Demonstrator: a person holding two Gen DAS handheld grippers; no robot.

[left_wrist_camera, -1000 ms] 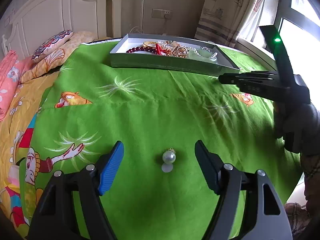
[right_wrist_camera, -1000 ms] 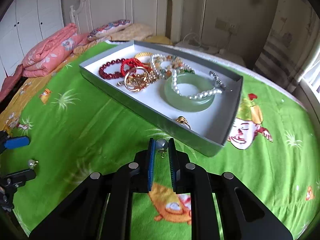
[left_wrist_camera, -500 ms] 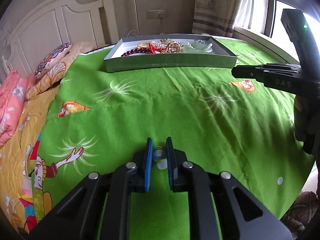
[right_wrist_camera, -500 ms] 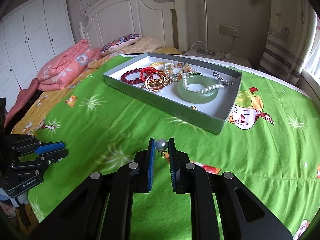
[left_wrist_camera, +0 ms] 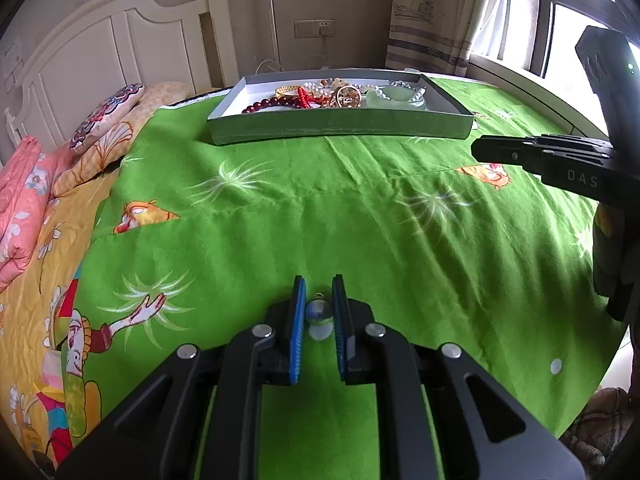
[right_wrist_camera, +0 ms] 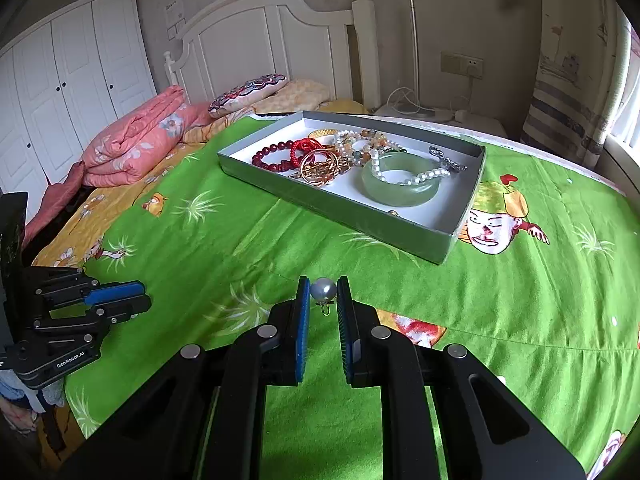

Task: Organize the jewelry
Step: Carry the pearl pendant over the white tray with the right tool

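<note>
My left gripper (left_wrist_camera: pixel 319 308) is shut on a pearl earring (left_wrist_camera: pixel 318 312), held above the green bedspread. My right gripper (right_wrist_camera: pixel 323 296) is shut on a second pearl earring (right_wrist_camera: pixel 323 290), its small hook hanging below. A grey jewelry tray (right_wrist_camera: pixel 340 208) lies ahead on the bed, holding a jade bangle (right_wrist_camera: pixel 400 186), red bead bracelets (right_wrist_camera: pixel 276 156), gold bangles (right_wrist_camera: pixel 320 168) and a pearl strand. The tray also shows far ahead in the left wrist view (left_wrist_camera: pixel 340 126). The right gripper appears at the right edge of the left wrist view (left_wrist_camera: pixel 540 156); the left gripper appears at the left of the right wrist view (right_wrist_camera: pixel 92 300).
Folded pink quilts (right_wrist_camera: pixel 132 136) and a patterned pillow (right_wrist_camera: pixel 248 92) lie at the head of the bed by the white headboard (right_wrist_camera: pixel 280 40). A small white disc (left_wrist_camera: pixel 556 366) lies on the bedspread at the right. A window and curtain are to the right.
My left gripper closed on the pearl earring and lifted it off the bedspread. My right gripper, still holding its earring, drew back from the tray and rose.
</note>
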